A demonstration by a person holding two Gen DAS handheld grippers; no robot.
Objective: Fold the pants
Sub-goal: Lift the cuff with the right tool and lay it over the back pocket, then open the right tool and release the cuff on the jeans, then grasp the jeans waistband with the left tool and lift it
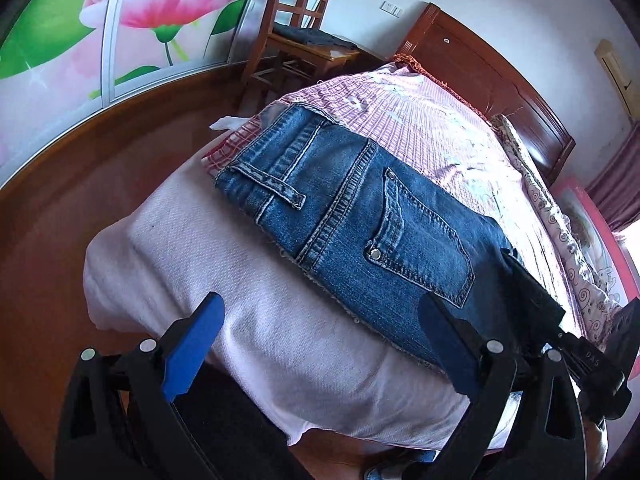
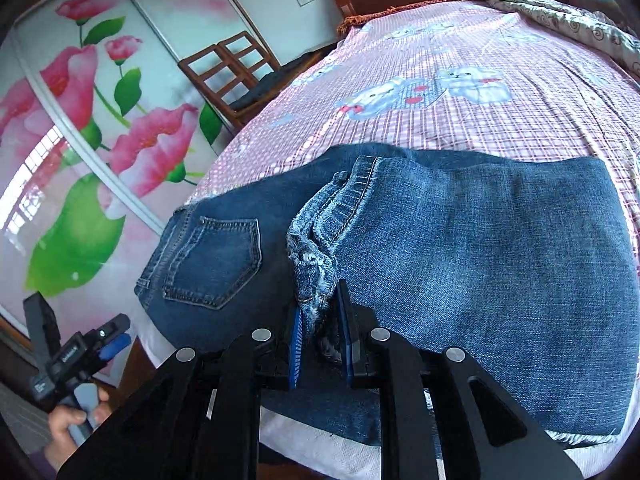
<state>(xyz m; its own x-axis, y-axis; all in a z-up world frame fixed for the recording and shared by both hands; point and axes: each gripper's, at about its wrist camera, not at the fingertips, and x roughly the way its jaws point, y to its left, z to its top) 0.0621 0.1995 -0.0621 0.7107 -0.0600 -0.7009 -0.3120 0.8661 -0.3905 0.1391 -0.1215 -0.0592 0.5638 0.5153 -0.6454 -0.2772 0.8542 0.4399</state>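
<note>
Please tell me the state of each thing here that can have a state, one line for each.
Jeans: lying on the bed, leg end folded over toward the pocket.
Left hand-held gripper: open, holding nothing.
Right hand-held gripper: shut on the frayed hem.
Bed: covered by a plaid sheet.

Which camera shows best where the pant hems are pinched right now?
The right wrist view. There the frayed hems sit bunched between the shut pads of the right gripper, folded leg beside them. The left wrist view shows only the jeans pocket end; the right gripper hides the hems there.
</note>
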